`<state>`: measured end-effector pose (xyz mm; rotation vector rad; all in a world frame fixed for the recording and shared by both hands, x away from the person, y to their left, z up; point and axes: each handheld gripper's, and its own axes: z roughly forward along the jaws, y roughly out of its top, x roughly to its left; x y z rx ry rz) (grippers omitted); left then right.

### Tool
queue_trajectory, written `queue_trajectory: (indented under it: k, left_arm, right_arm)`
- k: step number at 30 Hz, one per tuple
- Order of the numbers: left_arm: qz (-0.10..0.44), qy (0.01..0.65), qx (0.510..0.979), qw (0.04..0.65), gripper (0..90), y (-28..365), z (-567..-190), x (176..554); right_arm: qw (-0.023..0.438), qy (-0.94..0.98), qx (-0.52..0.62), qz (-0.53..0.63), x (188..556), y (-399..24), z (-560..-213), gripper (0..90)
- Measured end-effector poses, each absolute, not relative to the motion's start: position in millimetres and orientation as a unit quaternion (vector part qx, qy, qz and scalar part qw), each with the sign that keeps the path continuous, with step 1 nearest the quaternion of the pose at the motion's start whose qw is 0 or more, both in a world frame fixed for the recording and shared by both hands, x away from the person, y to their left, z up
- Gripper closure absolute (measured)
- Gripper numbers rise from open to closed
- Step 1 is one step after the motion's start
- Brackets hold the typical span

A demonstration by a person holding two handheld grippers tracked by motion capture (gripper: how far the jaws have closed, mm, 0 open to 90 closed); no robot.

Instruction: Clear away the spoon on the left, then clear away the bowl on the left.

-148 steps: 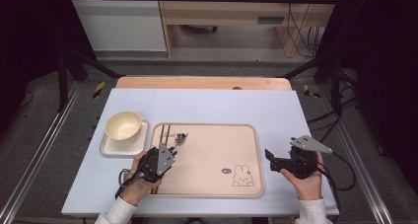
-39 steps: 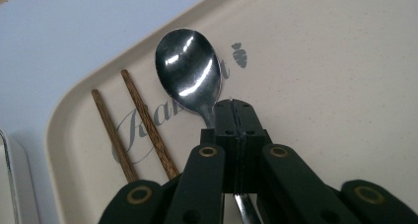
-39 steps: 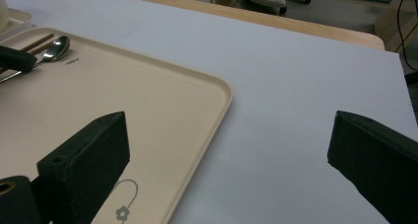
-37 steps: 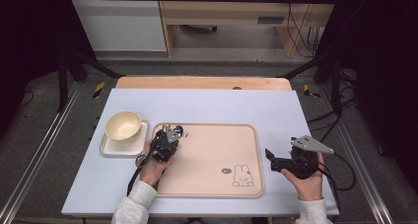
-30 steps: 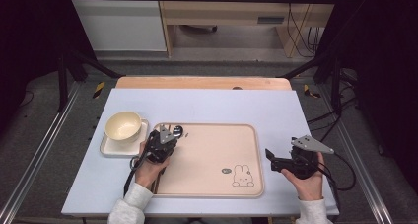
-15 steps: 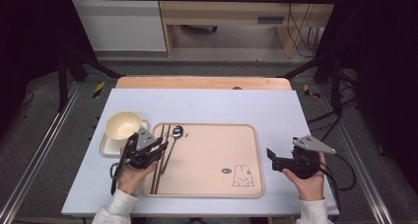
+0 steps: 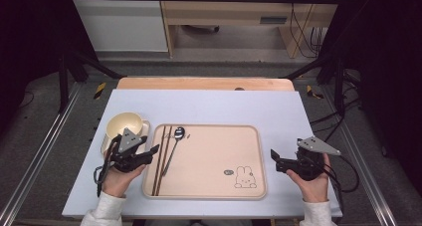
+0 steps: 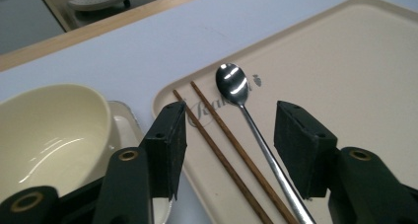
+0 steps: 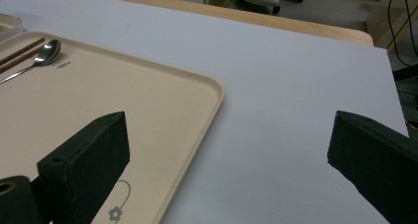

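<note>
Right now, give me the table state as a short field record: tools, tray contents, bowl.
left tool: open, jaws have just been opening, nothing between the pads, hovering at the tray's left edge
right tool: open, empty, by the tray's right edge
tray: beige, rabbit print at lower right
chopsticks: lying on the tray along its left side
spoon: on the tray beside the chopsticks, bowl end pointing away from the person
bowl: cream, on a small plate left of the tray

Steel spoon (image 7: 175,142) beside brown chopsticks (image 7: 161,159), seemingly flat on tray (image 7: 209,191)
</note>
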<state>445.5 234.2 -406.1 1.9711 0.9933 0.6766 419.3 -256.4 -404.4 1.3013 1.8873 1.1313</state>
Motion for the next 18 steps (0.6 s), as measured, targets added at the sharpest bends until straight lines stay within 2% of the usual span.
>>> queue_trajectory:
  k: [9, 18]
  left_arm:
    - [0.281, 0.420, 0.760, 0.408, 33.5, 259.1, -396.2, 447.1]
    - [0.300, 0.456, 0.732, 0.407, 26.8, 290.3, -388.9, 450.2]
  right_arm:
    - [0.286, 0.708, 0.488, 0.423, 419.8, -256.1, -405.2, 2.7]
    - [0.284, 0.710, 0.489, 0.420, 421.4, -254.6, -406.5, 2.7]
